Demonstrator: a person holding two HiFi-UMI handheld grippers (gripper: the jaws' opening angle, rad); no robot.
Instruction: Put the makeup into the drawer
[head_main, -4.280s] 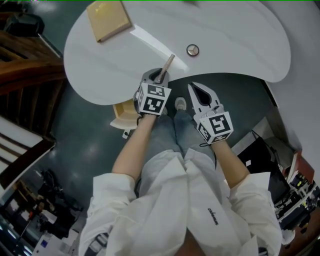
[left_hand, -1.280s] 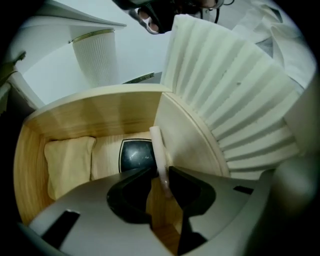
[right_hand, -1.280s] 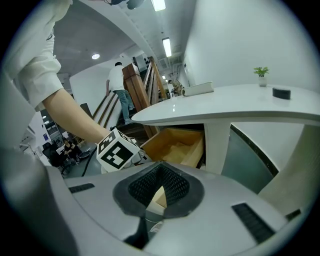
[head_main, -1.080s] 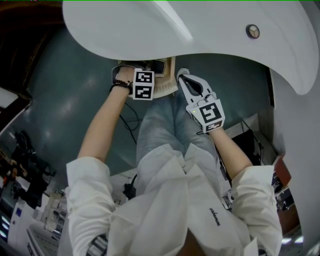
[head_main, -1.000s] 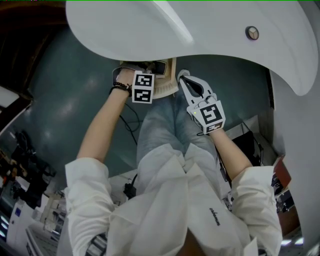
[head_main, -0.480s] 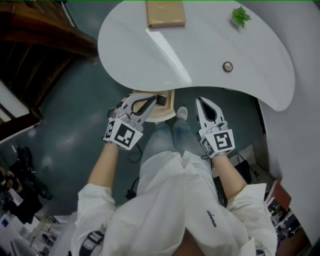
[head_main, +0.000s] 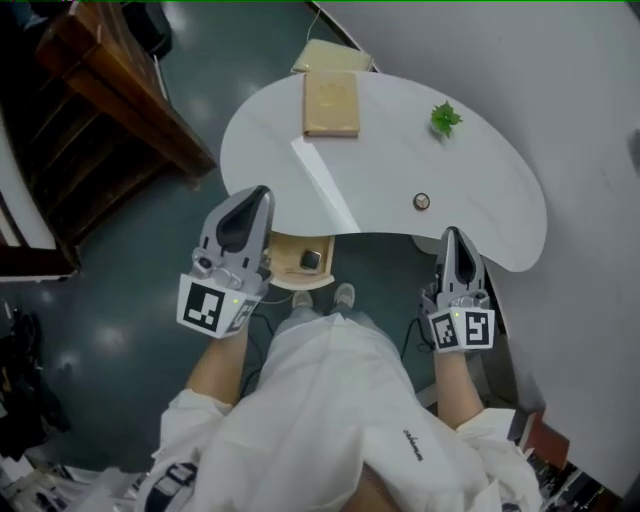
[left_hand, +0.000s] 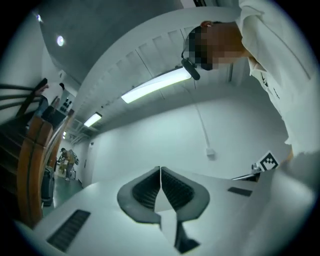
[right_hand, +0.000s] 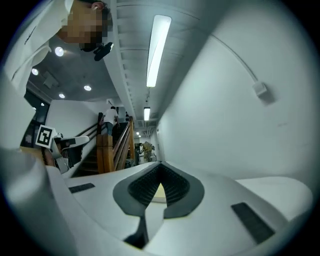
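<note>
The left gripper (head_main: 255, 195) and the right gripper (head_main: 452, 235) are both pressed together and empty, in front of the white table (head_main: 400, 150). A dark makeup piece (head_main: 311, 259) lies in the open drawer (head_main: 283, 265) under the table's near edge. A small round case (head_main: 422, 201), probably makeup, waits on the table. I think the next move is to open one gripper and fetch it.

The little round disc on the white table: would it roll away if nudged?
Probably not: the round disc seems to lie flat on the table, so it would likely slide. It looks small, so probably light. Its low edge may be awkward to pinch.
</note>
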